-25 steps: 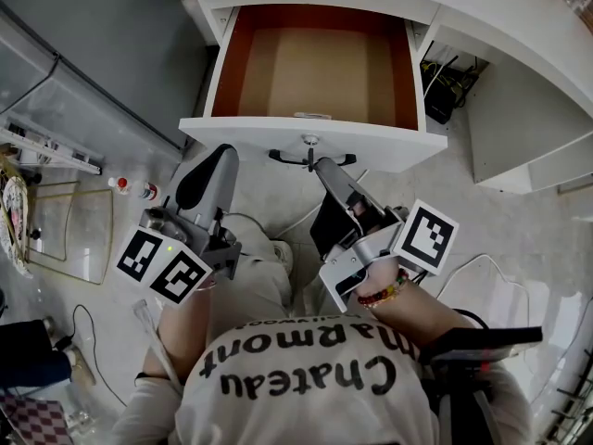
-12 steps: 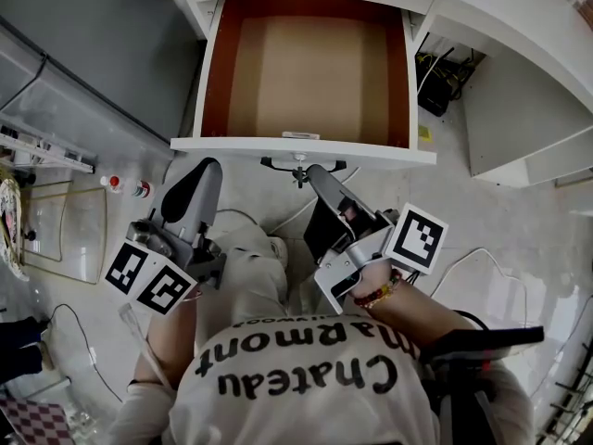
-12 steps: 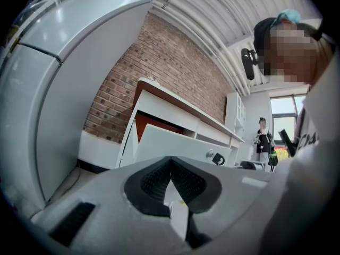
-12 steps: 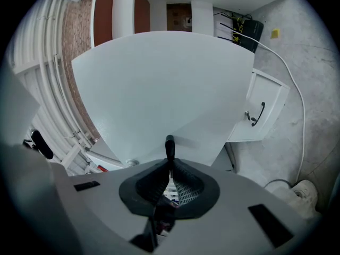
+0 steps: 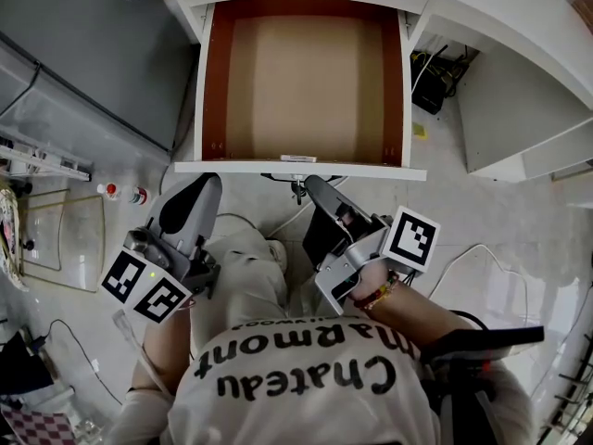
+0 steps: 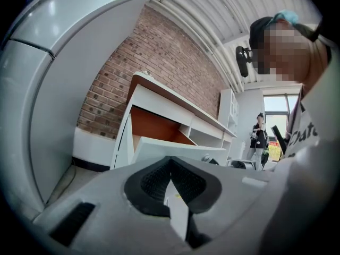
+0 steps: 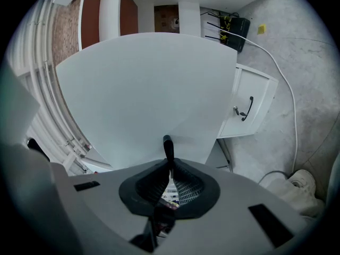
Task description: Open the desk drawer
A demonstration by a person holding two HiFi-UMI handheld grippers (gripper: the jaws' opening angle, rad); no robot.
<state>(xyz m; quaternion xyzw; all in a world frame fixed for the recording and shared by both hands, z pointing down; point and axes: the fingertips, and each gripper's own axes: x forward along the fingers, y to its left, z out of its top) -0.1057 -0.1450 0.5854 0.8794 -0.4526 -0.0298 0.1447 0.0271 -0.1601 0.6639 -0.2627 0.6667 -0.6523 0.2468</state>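
Pale floor (image 5: 519,216), desk drawer (image 5: 301,82) farther out, right gripper (image 5: 311,184) on handle (image 7: 167,145).

Drawer (image 5: 306,86) farther out than before.

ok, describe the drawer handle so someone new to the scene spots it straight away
Find the white desk at the top of the head view, then its pulled-out drawer with the reddish-brown inside. Centred on the drawer's white front is a short dark handle. Unlike the thin pull on the small cabinet door nearby, it sits clamped between the jaws of the right gripper.
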